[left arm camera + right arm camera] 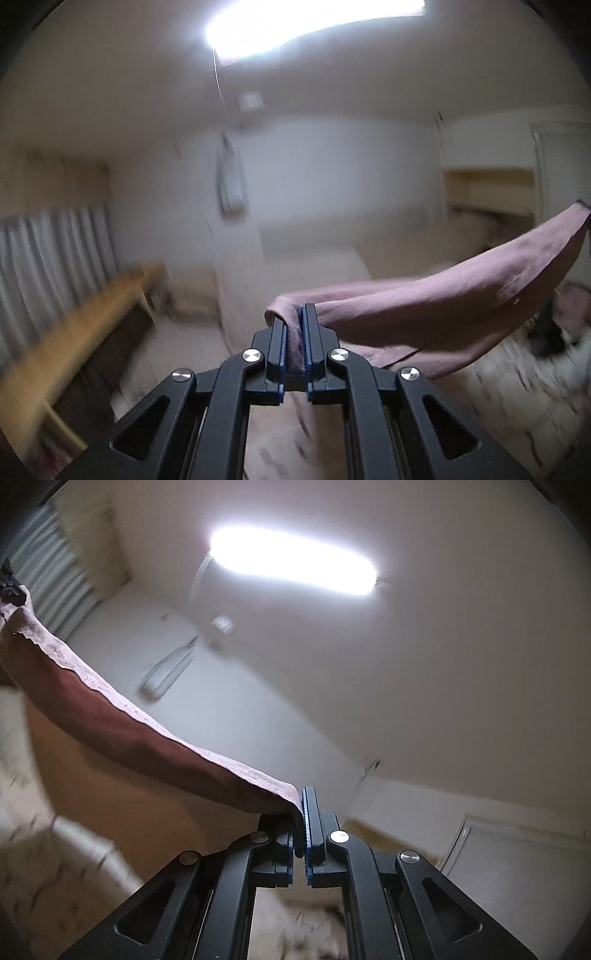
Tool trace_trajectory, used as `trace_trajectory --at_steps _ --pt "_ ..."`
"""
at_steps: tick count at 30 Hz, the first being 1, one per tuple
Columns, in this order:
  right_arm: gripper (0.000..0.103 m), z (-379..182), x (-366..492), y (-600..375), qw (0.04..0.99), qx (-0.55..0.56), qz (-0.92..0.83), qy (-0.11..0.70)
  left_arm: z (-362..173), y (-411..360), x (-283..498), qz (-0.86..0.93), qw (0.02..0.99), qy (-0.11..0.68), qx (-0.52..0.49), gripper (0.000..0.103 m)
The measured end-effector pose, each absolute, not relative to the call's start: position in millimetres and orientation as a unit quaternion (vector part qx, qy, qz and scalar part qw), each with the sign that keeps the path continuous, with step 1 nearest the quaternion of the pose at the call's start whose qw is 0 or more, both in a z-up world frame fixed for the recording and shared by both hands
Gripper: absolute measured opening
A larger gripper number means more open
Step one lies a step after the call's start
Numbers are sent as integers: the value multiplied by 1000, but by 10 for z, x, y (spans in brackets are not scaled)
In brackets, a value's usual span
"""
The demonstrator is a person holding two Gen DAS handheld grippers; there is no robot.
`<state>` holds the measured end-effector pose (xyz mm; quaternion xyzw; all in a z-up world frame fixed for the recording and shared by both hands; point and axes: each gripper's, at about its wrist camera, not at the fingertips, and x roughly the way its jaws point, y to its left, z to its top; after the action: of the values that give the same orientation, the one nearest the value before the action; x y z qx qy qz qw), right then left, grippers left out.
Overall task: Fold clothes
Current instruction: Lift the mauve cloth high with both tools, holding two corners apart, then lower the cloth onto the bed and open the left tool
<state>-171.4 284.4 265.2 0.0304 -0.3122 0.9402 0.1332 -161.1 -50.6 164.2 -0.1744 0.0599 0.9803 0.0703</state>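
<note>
Mauve cloth [461, 295] hangs in the air, stretched between both tools above the patterned bedding [517, 387], clear of it for folding. Left gripper [295, 332] pinches one corner tight; right gripper [300, 823] is clamped on the other.

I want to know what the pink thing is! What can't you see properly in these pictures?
- Pink cloth: left view, its far end runs off the right edge; type unclear.
- Same cloth, right view: the bottom hangs out of sight.
- Room furniture: both views, blurred.
- Left tongs, right tongs: pinched cloth corners hidden between pads.
</note>
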Motion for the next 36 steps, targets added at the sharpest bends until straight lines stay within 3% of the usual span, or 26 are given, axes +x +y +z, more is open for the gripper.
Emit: trace_trajectory --at_steps 7,13,17,23,28,29,30,31,32,33,36 --pt "5 777 -1278 2823 49 -182 927 -324 -361 -485 -963 941 102 -11 -323 8" --pt "5 -619 -305 3056 7 -320 890 -326 -1625 -435 -562 878 95 -64 -464 8" --pt "4 -1075 -101 3043 -9 -361 869 -340 -1833 -434 -384 863 93 -66 -492 8" --pt "4 -1285 1 3137 -12 -393 860 -325 -1847 -485 -328 860 99 -70 -496 8" --pt "5 -1314 61 3233 -10 -391 861 -324 -1766 -600 -194 872 92 -22 -481 8" --pt "5 -1327 72 3220 -10 -389 860 -329 -1738 -556 -158 877 90 14 -472 10" --pt "5 -1366 77 3232 -11 -388 859 -334 -1707 -495 -116 881 88 57 -461 24" --pt "5 -1387 72 3220 -12 -390 857 -338 -1682 -442 -74 883 90 90 -452 49" --pt "5 -1407 70 3203 -16 -393 854 -340 -1665 -365 -12 884 95 130 -439 59" --pt "5 -1428 69 3187 -20 -397 852 -342 -1650 -278 58 883 101 174 -424 65" --pt "9 -1494 86 3151 -23 -406 845 -347 -1728 -41 242 863 116 307 -384 65"
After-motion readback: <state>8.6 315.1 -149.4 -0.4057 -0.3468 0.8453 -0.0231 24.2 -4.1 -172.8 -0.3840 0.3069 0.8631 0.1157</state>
